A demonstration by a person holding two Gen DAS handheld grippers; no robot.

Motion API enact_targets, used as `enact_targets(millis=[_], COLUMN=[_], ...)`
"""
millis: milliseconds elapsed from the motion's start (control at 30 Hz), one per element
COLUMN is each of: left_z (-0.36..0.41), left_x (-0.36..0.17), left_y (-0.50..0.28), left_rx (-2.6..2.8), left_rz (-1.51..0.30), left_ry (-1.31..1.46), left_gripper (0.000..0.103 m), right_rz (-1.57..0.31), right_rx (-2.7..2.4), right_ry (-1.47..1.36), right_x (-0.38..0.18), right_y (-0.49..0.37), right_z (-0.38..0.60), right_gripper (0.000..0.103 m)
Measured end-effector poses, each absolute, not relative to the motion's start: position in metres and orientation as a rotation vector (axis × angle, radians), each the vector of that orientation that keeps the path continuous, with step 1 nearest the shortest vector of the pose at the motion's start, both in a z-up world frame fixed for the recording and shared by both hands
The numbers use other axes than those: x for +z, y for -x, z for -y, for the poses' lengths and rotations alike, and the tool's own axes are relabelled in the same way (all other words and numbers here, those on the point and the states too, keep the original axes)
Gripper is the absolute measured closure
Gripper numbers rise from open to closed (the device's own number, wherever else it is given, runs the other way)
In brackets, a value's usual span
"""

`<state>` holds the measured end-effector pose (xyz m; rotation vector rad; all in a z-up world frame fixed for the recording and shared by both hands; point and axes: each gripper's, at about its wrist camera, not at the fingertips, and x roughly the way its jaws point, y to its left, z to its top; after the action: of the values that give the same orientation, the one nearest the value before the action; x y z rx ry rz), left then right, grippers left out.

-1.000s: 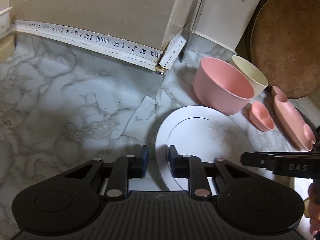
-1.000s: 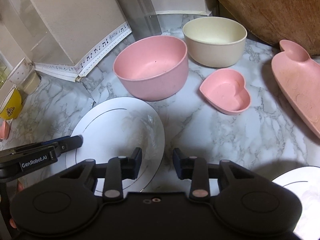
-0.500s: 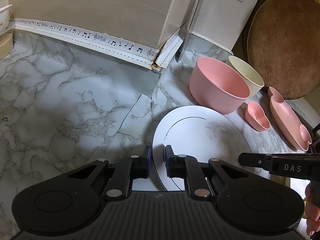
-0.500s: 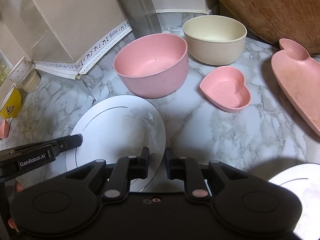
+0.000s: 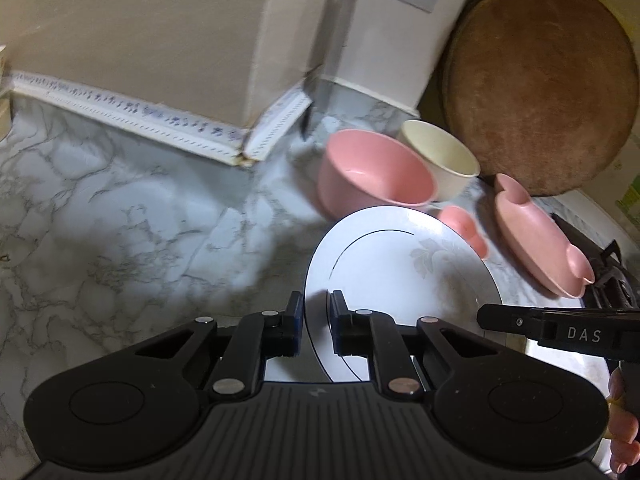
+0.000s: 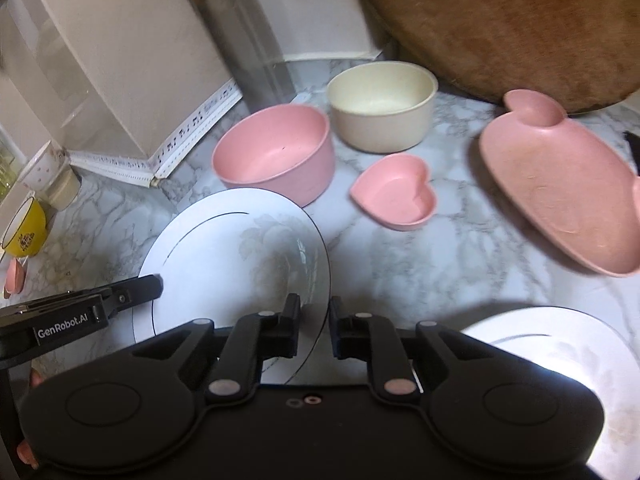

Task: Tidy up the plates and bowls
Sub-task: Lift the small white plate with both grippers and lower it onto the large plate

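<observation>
A white plate (image 5: pixel 400 272) with a faint leaf print is held between both grippers above the marble counter. My left gripper (image 5: pixel 315 318) is shut on its left rim. My right gripper (image 6: pixel 314 322) is shut on its right rim (image 6: pixel 240 264). Behind it stand a pink bowl (image 6: pixel 276 152), a cream bowl (image 6: pixel 380 108), a small pink heart dish (image 6: pixel 396 192) and a long pink divided dish (image 6: pixel 560 188). A second white plate (image 6: pixel 560 360) lies at the lower right in the right wrist view.
A round wooden board (image 5: pixel 540 84) leans at the back right. A beige box with a music-note strip (image 5: pixel 160 40) stands at the back. A yellow cup (image 6: pixel 24 228) and a spotted cup (image 6: pixel 40 168) sit far left.
Both grippers closed on the white plate's opposite rims and the plate has lifted off the counter. The view has shifted and blurred with the motion.
</observation>
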<state>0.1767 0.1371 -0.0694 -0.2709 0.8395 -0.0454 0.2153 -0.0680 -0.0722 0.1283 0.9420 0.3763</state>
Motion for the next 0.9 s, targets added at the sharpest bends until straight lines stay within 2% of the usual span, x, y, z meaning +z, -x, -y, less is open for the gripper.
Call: enact_targets(millis=[467, 900], left_z=[-0.052, 0.023], left_x=[-0.055, -0.071], left_y=[-0.157, -0.143], left_rx=[-0.209, -0.312], left_rz=[-0.857, -0.9], left_ry=[0.211, 0.121], left_gripper=[0.09, 0.09], right_rz=[-0.938, -0.963], right_rx=[0.255, 0.16], right_ry=[-0.197, -0.244], right_x=[-0.055, -0.073], right_y=[-0.166, -0.126], right_z=[0.16, 0.23], right_gripper=[0.088, 0.088])
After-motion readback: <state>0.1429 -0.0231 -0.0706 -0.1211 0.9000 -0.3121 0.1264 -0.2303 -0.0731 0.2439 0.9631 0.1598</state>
